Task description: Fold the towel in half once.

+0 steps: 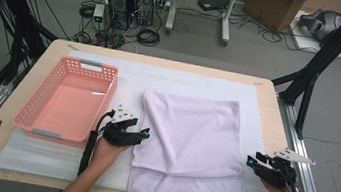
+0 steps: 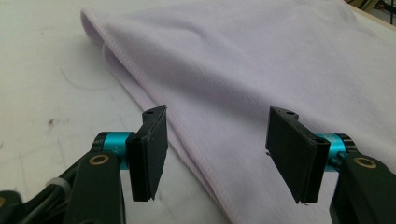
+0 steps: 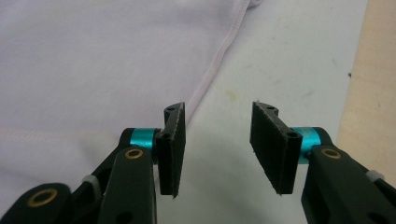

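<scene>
A pale lilac towel (image 1: 189,129) lies folded on the white mat, its lower layer sticking out along the near side. My left gripper (image 1: 144,134) is at the towel's left edge with its jaws apart. In the left gripper view, the hemmed edge of the towel (image 2: 243,60) runs through the gap of the left gripper (image 2: 215,140), and no pad presses on it. My right gripper (image 1: 251,161) is open just off the towel's right near corner. In the right gripper view, the towel (image 3: 93,60) lies ahead and to the left, while the right gripper (image 3: 217,140) is over bare mat.
A pink slatted basket (image 1: 31,101) stands empty on the left of the wooden table (image 1: 271,102), close behind my left hand. The white mat (image 1: 186,78) covers most of the tabletop. Beyond the far edge are computer towers and cables on the floor.
</scene>
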Demonstrator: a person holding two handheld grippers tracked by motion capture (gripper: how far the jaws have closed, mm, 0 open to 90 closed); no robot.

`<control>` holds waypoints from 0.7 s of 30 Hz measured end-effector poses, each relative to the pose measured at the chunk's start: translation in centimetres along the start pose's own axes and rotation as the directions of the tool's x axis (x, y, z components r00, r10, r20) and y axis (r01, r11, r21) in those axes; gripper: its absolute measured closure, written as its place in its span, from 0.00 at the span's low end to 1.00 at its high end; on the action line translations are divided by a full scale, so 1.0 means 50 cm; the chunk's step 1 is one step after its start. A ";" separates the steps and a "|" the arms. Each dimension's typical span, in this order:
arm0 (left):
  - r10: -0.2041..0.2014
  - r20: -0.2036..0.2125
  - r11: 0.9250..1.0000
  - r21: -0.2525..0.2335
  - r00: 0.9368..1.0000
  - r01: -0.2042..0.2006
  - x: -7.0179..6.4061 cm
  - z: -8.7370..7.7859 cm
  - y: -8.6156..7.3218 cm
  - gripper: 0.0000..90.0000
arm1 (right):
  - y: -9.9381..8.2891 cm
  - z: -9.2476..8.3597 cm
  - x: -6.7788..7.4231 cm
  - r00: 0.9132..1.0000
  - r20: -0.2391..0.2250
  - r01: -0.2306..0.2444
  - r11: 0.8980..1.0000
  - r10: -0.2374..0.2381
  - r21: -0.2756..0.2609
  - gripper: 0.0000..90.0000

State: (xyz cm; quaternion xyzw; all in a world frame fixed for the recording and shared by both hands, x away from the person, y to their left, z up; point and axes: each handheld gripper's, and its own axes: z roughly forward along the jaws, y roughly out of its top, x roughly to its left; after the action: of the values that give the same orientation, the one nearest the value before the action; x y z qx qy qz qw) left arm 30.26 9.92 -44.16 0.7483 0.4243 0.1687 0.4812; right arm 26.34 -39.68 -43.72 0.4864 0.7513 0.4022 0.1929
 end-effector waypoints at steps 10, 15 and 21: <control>-0.015 0.004 1.000 0.003 1.000 0.015 -0.042 -0.094 -0.070 0.47 | -0.063 -0.056 0.053 0.998 -0.059 0.026 0.999 -0.024 0.025 0.61; -0.057 0.051 0.998 0.030 0.997 0.055 -0.072 -0.125 -0.102 0.48 | -0.080 -0.059 0.077 0.995 -0.096 0.034 0.998 -0.029 0.053 0.65; -0.033 0.063 0.997 0.069 0.997 0.029 -0.115 -0.136 -0.122 0.49 | -0.086 -0.059 0.098 0.996 -0.053 0.078 0.994 -0.074 0.073 0.74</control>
State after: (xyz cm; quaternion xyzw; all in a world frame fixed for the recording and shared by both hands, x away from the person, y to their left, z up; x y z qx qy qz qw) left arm 19.51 10.32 -45.24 0.7626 0.4260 0.1226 0.4712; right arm 19.64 -37.42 -44.86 0.4540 0.7886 0.3780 0.1707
